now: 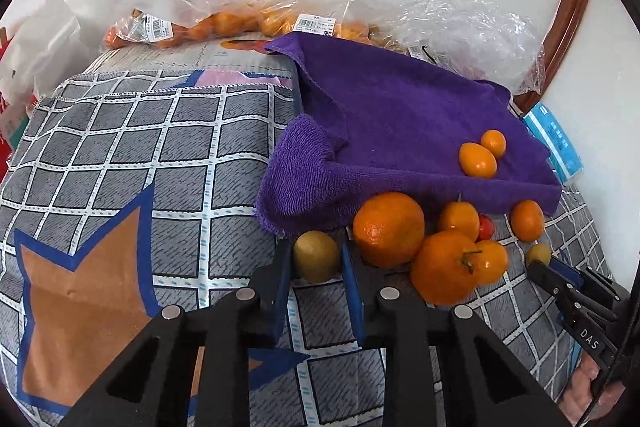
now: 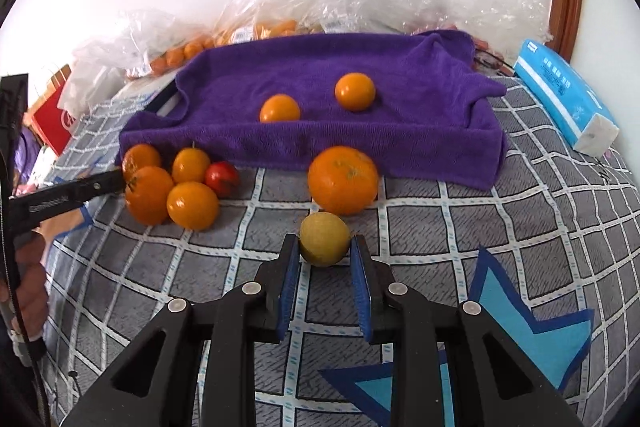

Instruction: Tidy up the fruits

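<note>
Left gripper (image 1: 316,249): fingers narrow around a yellow-green fruit (image 1: 316,258) on the checked cloth (image 1: 160,155), just in front of the purple towel's (image 1: 400,115) front-left corner. Right gripper (image 2: 325,242): same narrow bracket on a second yellowish fruit (image 2: 324,237), in front of the towel, just behind it a big orange (image 2: 343,179). Can't tell whether either grip is clamped. Two small oranges (image 2: 280,109) are on the towel.

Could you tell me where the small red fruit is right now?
In the right wrist view the red fruit sits left of centre on the checked cloth, against the cluster of oranges, before the purple towel.
</note>
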Available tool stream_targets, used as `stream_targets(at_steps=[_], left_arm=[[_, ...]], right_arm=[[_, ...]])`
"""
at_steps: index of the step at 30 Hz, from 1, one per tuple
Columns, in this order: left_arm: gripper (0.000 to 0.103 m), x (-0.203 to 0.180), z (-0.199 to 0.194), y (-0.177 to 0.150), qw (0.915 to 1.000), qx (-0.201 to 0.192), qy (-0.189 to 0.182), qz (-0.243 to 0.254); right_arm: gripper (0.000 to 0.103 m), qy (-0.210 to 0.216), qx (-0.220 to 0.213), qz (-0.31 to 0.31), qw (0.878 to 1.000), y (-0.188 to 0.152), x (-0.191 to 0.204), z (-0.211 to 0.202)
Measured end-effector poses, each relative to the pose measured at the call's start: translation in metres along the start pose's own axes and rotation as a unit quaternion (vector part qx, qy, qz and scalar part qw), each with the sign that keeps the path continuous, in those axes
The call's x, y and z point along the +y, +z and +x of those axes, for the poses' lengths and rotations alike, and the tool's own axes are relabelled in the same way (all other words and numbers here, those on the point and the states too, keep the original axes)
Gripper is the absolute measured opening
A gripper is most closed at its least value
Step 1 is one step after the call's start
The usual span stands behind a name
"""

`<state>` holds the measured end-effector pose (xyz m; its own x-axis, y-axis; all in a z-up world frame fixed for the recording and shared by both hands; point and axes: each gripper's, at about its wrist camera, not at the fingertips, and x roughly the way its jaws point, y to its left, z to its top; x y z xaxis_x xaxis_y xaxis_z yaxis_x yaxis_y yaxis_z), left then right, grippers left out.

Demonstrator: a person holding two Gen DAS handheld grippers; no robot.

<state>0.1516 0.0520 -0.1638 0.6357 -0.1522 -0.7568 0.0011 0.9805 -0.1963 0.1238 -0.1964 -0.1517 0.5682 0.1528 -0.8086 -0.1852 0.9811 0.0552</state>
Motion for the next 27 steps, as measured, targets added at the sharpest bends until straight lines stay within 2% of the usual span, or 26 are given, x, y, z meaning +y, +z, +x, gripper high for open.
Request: stream_targets(at_steps=[4, 10, 18, 22, 27], left_arm=[[0.024, -0.004, 0.002, -0.001, 0.9998, -0.009, 0.013, 0.013], [0.023, 0.012, -0.001, -0.002, 0.9991, -0.015, -0.032, -0.025], [0.023, 0.018, -0.011, -0.006, 0.9973, -0.044, -0.036, -0.045], [0.023, 0.013, -0.016, -0.006, 0.9971, -0.055, -0.040, -0.036], [0.023, 0.006, -0.021, -0.007, 0.9969, -0.063, -0.043, -0.018]], right_arm=[[0.026, -0.009, 0.003, -0.002, 1.000, 0.004, 0.004, 0.005], [0.027, -0.026, 0.002, -0.018, 0.999, 0.005, 0.014, 0.008], [0.027, -0.051, -0.023, 0.006, 0.998, 0.001, 0.009, -0.004], [0.027, -0.064, -0.030, 0.014, 0.997, 0.001, 0.008, -0.007], [0.027, -0.058, -0.036, 0.028, 0.997, -0.001, 0.007, -0.012]])
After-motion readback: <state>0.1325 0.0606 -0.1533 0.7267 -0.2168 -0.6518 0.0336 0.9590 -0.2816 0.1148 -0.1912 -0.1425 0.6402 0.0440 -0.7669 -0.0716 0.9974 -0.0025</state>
